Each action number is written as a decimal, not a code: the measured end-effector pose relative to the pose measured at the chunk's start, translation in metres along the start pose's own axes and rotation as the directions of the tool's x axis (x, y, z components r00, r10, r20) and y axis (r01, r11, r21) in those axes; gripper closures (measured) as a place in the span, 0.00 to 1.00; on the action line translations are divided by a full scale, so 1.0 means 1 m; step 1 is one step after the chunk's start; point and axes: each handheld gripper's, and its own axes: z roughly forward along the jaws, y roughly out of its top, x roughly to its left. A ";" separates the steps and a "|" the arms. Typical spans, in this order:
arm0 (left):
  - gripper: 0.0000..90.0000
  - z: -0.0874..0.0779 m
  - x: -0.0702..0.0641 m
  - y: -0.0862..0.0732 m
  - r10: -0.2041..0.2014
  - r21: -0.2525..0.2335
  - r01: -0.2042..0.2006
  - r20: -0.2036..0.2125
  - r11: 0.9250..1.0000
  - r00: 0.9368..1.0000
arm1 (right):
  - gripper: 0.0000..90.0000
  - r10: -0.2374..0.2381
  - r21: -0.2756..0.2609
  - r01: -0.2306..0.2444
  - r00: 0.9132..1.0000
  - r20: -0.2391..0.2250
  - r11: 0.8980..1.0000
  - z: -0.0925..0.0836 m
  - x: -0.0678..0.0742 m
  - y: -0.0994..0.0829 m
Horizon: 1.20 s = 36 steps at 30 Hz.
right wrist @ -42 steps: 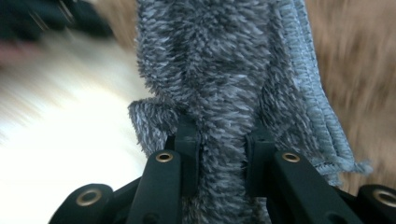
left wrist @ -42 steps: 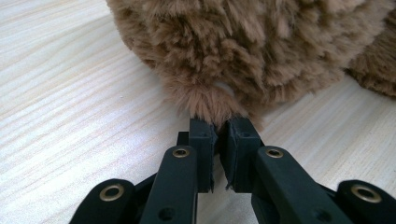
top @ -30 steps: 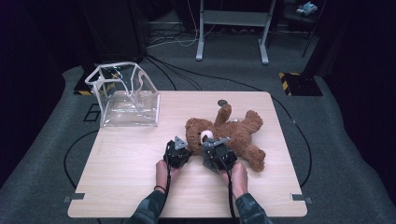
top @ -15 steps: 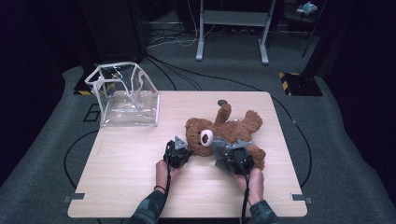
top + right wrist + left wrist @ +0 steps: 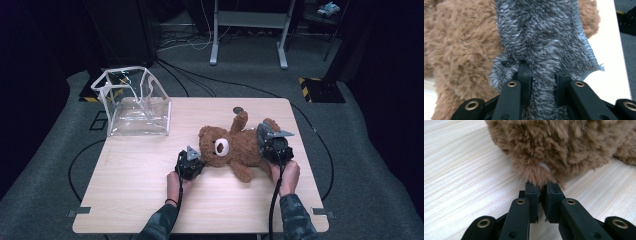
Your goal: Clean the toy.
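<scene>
A brown teddy bear [image 5: 235, 147] lay on its back mid-counter [image 5: 125, 185], a clear bag [image 5: 135, 102] at the far left corner. The left gripper [image 5: 541, 192] had its jaws pinched nearly closed on a tuft of the bear's fur. The right gripper [image 5: 541, 75] clamped a grey furry cloth [image 5: 541, 32] lying against the bear.

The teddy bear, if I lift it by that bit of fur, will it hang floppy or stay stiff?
Probably floppy: the teddy bear lies sprawled, limbs splayed over the table. It looks light, being plush. The left gripper pinches only a fur tuft, so it may slip. The grey fleece cloth would likely drape too.
</scene>
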 end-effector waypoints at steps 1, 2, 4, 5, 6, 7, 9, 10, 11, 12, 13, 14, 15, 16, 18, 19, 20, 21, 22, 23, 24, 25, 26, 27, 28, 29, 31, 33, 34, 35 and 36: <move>0.92 0.000 0.000 0.000 0.000 -0.001 0.000 -0.007 1.000 1.000 | 0.81 0.008 0.008 -0.008 1.000 0.002 1.000 0.002 -0.002 0.000; 0.92 -0.001 0.000 0.000 0.003 -0.001 -0.003 -0.014 1.000 1.000 | 0.81 0.012 0.014 -0.012 1.000 0.014 1.000 0.003 -0.003 -0.001; 0.92 -0.002 0.000 -0.001 -0.008 -0.005 0.008 -0.022 1.000 1.000 | 0.82 0.029 0.037 -0.030 0.999 0.020 0.999 0.007 -0.009 -0.004; 0.92 -0.002 0.000 -0.001 -0.006 -0.002 0.006 -0.025 1.000 1.000 | 0.82 0.036 0.048 -0.037 0.999 0.021 0.998 0.009 -0.012 -0.007; 0.92 -0.002 0.000 -0.002 -0.007 -0.001 0.007 -0.025 1.000 1.000 | 0.82 0.042 0.059 -0.043 0.999 0.023 0.997 0.011 -0.015 -0.009; 0.92 -0.003 0.000 -0.002 -0.015 0.000 0.015 -0.032 1.000 0.999 | 0.82 0.053 0.073 -0.054 0.998 0.017 0.996 0.013 -0.018 -0.012; 0.93 -0.004 0.001 -0.003 -0.018 -0.003 0.018 -0.028 1.000 0.999 | 0.82 0.063 0.064 -0.063 0.998 0.005 0.996 0.014 -0.019 -0.016; 0.93 -0.004 0.001 -0.003 -0.024 -0.008 0.023 -0.032 1.000 0.999 | 0.82 0.058 0.069 -0.059 0.998 0.008 0.996 0.014 -0.017 -0.017; 0.93 -0.004 0.002 -0.003 -0.030 -0.006 0.030 -0.032 1.000 0.999 | 0.82 0.046 0.074 -0.046 0.999 0.006 0.996 0.016 -0.015 -0.017; 0.93 -0.004 0.002 -0.003 -0.030 -0.007 0.030 -0.031 1.000 0.999 | 0.82 0.041 0.080 -0.042 0.999 0.006 0.996 0.017 -0.014 -0.018; 0.93 -0.005 0.002 -0.004 -0.032 -0.006 0.032 -0.030 0.999 0.999 | 0.82 0.039 0.090 -0.039 0.999 0.002 0.995 0.018 -0.013 -0.018; 0.93 -0.005 0.002 -0.004 -0.032 -0.007 0.032 -0.029 0.999 0.999 | 0.82 0.040 0.096 -0.040 0.999 0.006 0.995 0.019 -0.012 -0.018; 0.93 -0.005 0.002 -0.004 -0.030 -0.007 0.030 -0.031 1.000 0.999 | 0.82 0.046 0.092 -0.046 0.999 -0.003 0.995 0.020 -0.012 -0.019; 0.93 -0.005 0.002 -0.004 -0.029 -0.006 0.029 -0.033 1.000 0.999 | 0.83 0.048 0.094 -0.048 0.999 -0.003 0.994 0.020 -0.013 -0.020; 0.93 -0.005 0.002 -0.003 -0.024 -0.002 0.024 -0.032 1.000 0.999 | 0.83 0.053 0.090 -0.053 0.999 -0.006 0.995 0.020 -0.013 -0.022; 0.93 -0.005 0.002 -0.003 -0.025 -0.002 0.025 -0.032 1.000 0.999 | 0.83 0.043 0.090 -0.042 0.999 -0.009 0.995 0.021 -0.013 -0.023; 0.92 -0.004 0.002 -0.003 -0.023 -0.005 0.023 -0.036 1.000 0.999 | 0.83 0.046 0.088 -0.045 0.999 -0.010 0.995 0.021 -0.013 -0.023; 0.92 -0.004 0.002 -0.003 -0.021 -0.002 0.021 -0.035 1.000 0.999 | 0.83 0.048 0.087 -0.047 0.999 -0.013 0.995 0.021 -0.014 -0.023; 0.91 -0.004 0.002 -0.003 -0.027 -0.005 0.027 -0.036 1.000 0.999 | 0.83 0.045 0.091 -0.043 0.999 -0.013 0.995 0.021 -0.014 -0.023; 0.88 -0.004 0.003 -0.003 -0.031 -0.006 0.031 -0.032 0.999 0.999 | 0.83 0.042 0.094 -0.040 0.999 -0.012 0.995 0.021 -0.014 -0.023; 0.83 -0.005 0.004 -0.003 -0.040 -0.003 0.040 -0.019 0.999 0.999 | 0.83 0.039 0.095 -0.038 0.999 -0.012 0.995 0.021 -0.014 -0.023; 0.78 -0.004 0.004 -0.004 -0.047 -0.012 0.047 -0.020 0.999 0.999 | 0.83 0.039 0.097 -0.037 0.999 -0.013 0.995 0.021 -0.014 -0.023; 0.72 -0.005 0.005 -0.004 -0.054 -0.006 0.054 -0.023 0.999 0.998 | 0.83 0.039 0.096 -0.037 0.999 -0.014 0.995 0.021 -0.014 -0.022; 0.65 -0.005 0.006 -0.003 -0.054 -0.001 0.054 -0.021 0.999 0.998 | 0.83 0.040 0.097 -0.038 0.999 -0.016 0.995 0.021 -0.014 -0.022; 0.62 -0.004 0.006 -0.003 -0.057 0.000 0.057 -0.014 0.998 0.998 | 0.83 0.040 0.094 -0.038 0.999 -0.018 0.995 0.021 -0.014 -0.022; 0.60 -0.004 0.006 -0.003 -0.057 -0.002 0.057 -0.016 0.998 0.998 | 0.83 0.044 0.094 -0.042 0.999 -0.021 0.995 0.021 -0.014 -0.022; 0.69 -0.004 0.005 -0.003 -0.053 -0.006 0.053 -0.015 0.999 0.998 | 0.83 0.056 0.102 -0.053 0.998 -0.022 0.993 0.021 -0.014 -0.022; 0.81 -0.004 0.003 -0.003 -0.042 -0.006 0.041 -0.010 0.999 0.999 | 0.83 0.049 0.100 -0.045 0.998 -0.031 0.994 0.020 -0.014 -0.022; 0.85 -0.003 0.001 -0.003 -0.032 -0.003 0.032 -0.016 0.999 0.999 | 0.83 0.046 0.102 -0.043 0.998 -0.034 0.994 0.020 -0.014 -0.022; 0.89 -0.004 0.000 -0.003 -0.025 0.002 0.025 -0.013 1.000 1.000 | 0.83 0.042 0.099 -0.038 0.999 -0.035 0.994 0.020 -0.014 -0.021; 0.91 -0.004 -0.001 -0.003 -0.025 0.002 0.025 -0.013 1.000 1.000 | 0.83 0.039 0.095 -0.036 0.999 -0.035 0.995 0.020 -0.014 -0.022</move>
